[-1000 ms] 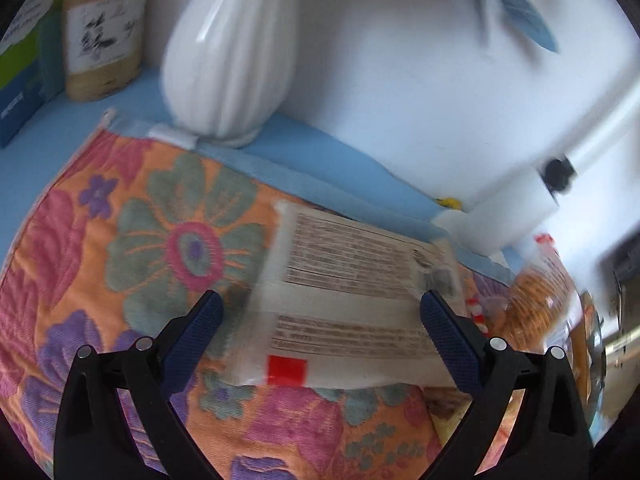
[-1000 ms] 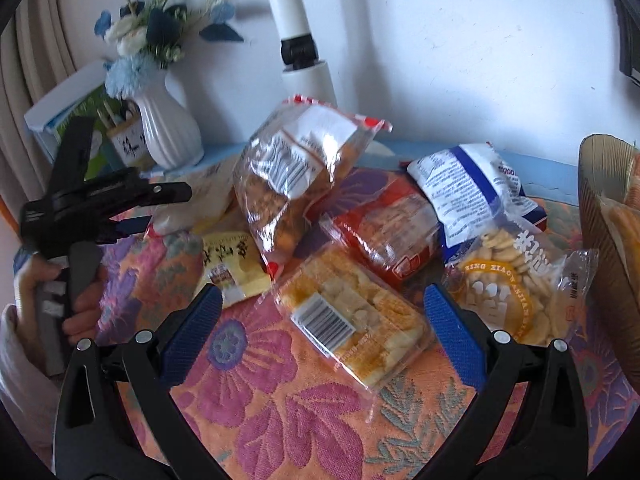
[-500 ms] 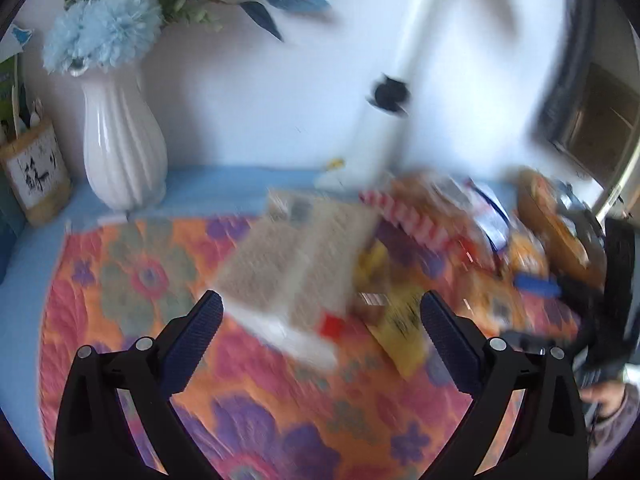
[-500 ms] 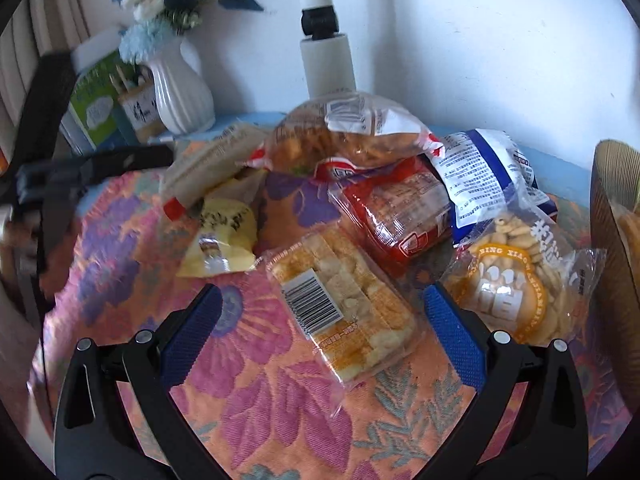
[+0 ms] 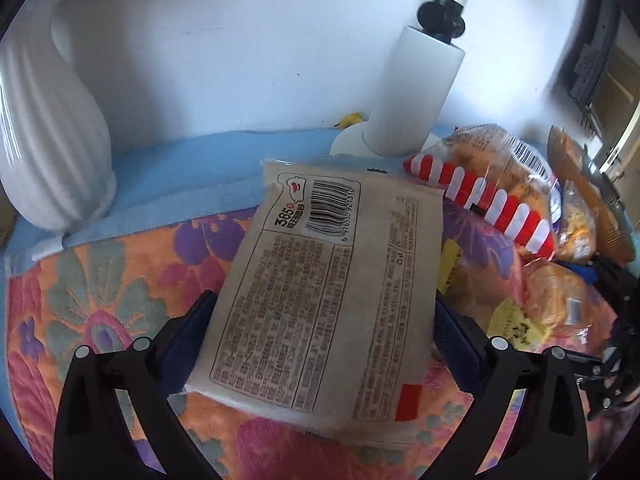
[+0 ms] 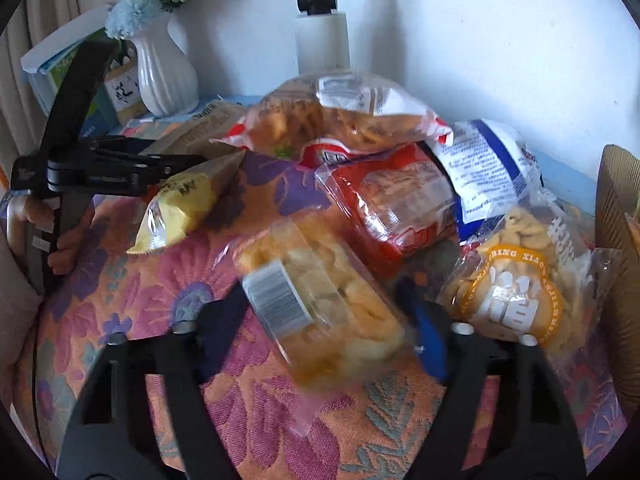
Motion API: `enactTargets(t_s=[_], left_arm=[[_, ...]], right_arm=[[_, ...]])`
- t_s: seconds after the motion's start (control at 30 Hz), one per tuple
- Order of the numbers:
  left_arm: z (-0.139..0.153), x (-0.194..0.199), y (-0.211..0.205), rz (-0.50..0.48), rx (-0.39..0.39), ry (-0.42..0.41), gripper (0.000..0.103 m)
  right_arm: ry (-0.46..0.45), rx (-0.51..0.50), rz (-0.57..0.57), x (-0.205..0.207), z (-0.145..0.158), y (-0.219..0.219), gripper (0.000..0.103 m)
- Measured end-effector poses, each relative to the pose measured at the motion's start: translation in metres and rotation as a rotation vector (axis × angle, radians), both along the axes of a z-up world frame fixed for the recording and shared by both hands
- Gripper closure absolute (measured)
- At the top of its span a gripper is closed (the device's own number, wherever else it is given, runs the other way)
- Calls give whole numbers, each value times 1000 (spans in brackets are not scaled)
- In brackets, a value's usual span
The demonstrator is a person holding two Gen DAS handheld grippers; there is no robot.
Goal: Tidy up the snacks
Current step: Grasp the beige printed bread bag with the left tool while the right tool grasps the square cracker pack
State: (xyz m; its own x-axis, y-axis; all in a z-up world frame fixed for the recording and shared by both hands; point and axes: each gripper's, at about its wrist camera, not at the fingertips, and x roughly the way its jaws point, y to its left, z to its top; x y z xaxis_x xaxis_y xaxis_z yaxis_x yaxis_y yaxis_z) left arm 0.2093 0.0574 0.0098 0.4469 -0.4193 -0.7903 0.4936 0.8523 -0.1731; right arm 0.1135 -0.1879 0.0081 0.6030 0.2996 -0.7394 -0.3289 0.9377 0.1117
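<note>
A flat beige packet (image 5: 320,296) with a barcode lies on the flowered cloth (image 5: 100,300). My left gripper (image 5: 324,340) straddles it. Its jaws stand wide and the packet fills the gap between them. In the right wrist view this left gripper (image 6: 192,160) reaches in from the left. My right gripper (image 6: 324,332) is closing on a clear packet of yellow crackers (image 6: 320,304) with a barcode label. That packet is blurred and tilted between the two pads.
Other snack bags are piled behind: a red packet (image 6: 400,204), a blue-white one (image 6: 488,168), a round-logo bag (image 6: 516,280), a yellow packet (image 6: 188,200) and a red-striped bag (image 5: 492,200). A wicker basket (image 6: 616,208) stands at the right. A white vase (image 5: 52,140) and a white post (image 5: 412,92) stand by the wall.
The left view swung away, then back; the beige packet now sits between the left fingers. The right jaws narrowed around the cracker packet, which shifted and turned.
</note>
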Motion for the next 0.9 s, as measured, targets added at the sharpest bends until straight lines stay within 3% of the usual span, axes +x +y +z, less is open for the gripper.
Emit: enactTargets(t_s=[0.03, 0.07, 0.17, 0.4, 0.53, 0.6, 0.7, 0.8, 0.9], left_arm=[[0, -2, -1, 15, 10, -13, 9], [-4, -5, -1, 32, 27, -32, 20], [-3, -14, 1, 89, 49, -48, 25], [23, -56, 10, 149, 66, -104, 26], [46, -93, 20, 169, 23, -102, 26], [54, -114, 21, 175, 23, -96, 26], [51, -133, 9, 191, 32, -71, 26], [39, -154, -19, 145, -5, -50, 26], [28, -178, -46, 113, 19, -54, 26]], right_arm=[[-3, 12, 8, -2, 1, 0, 47], [-2, 15, 6, -3, 2, -2, 49], [-3, 64, 5, -9, 5, -5, 52], [-57, 79, -30, -51, 26, -17, 53], [-85, -3, -99, -74, 32, -25, 53], [-81, 7, -120, -87, 33, -34, 53], [-78, -18, -171, -95, 31, -43, 53], [-71, -35, -203, -104, 30, -54, 53], [-56, -34, -219, -108, 27, -62, 52]])
